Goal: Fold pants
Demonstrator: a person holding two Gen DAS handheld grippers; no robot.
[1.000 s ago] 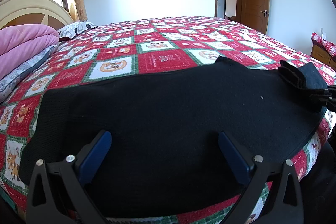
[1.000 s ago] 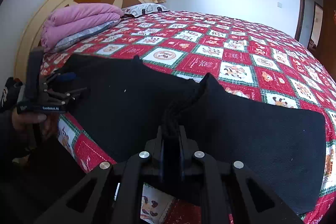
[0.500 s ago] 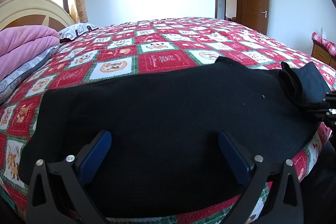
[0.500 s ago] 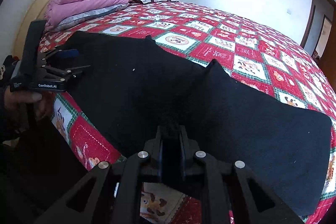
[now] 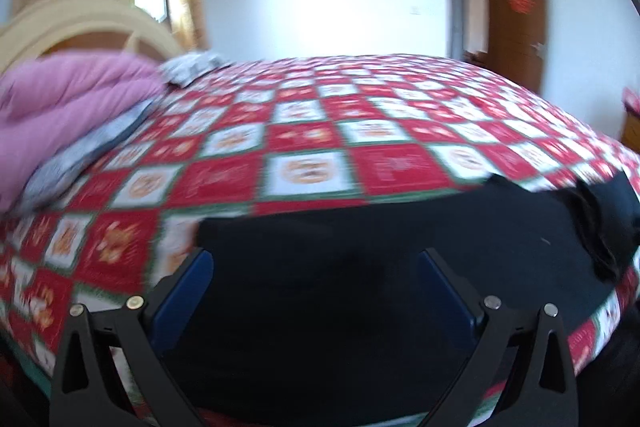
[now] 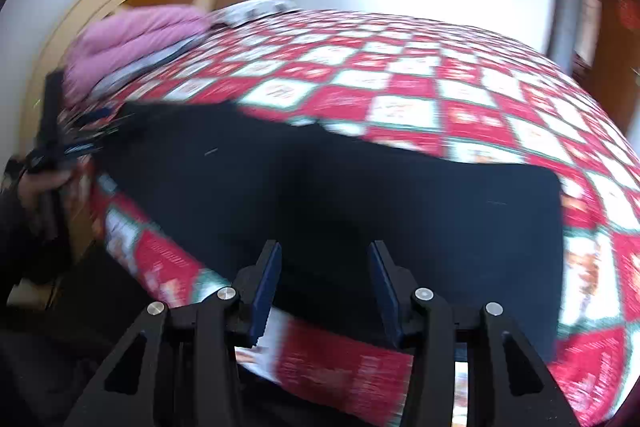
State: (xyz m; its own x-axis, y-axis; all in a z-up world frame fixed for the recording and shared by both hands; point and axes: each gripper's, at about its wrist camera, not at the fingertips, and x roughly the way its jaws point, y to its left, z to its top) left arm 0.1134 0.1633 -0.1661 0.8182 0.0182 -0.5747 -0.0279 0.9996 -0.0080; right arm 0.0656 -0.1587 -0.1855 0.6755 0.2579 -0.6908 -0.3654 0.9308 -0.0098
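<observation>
The black pants [image 5: 380, 247] lie spread flat across the near side of the bed, with a bunched fold [image 5: 600, 223] at their right end. My left gripper [image 5: 316, 267] hovers over their left part, blue pads wide apart and nothing between them. In the right wrist view the pants [image 6: 360, 187] form one flat dark panel. My right gripper [image 6: 326, 263] sits at their near edge; its jaws are opening and the pads press on nothing. A hand [image 6: 36, 187] holds the left gripper at that view's far left. Both views are motion-blurred.
The red, white and green checked bedspread [image 5: 360, 131] covers the bed. A folded pink quilt [image 5: 60, 115] and a patterned pillow [image 5: 192, 67] lie by the cream headboard [image 5: 80, 23]. A brown door [image 5: 516, 23] stands at the back right. The bed's edge runs just below both grippers.
My right gripper has let go of the bunched black fabric and its jaws have parted; the cloth now lies flat. The left gripper has swung left toward the pants' left end.
</observation>
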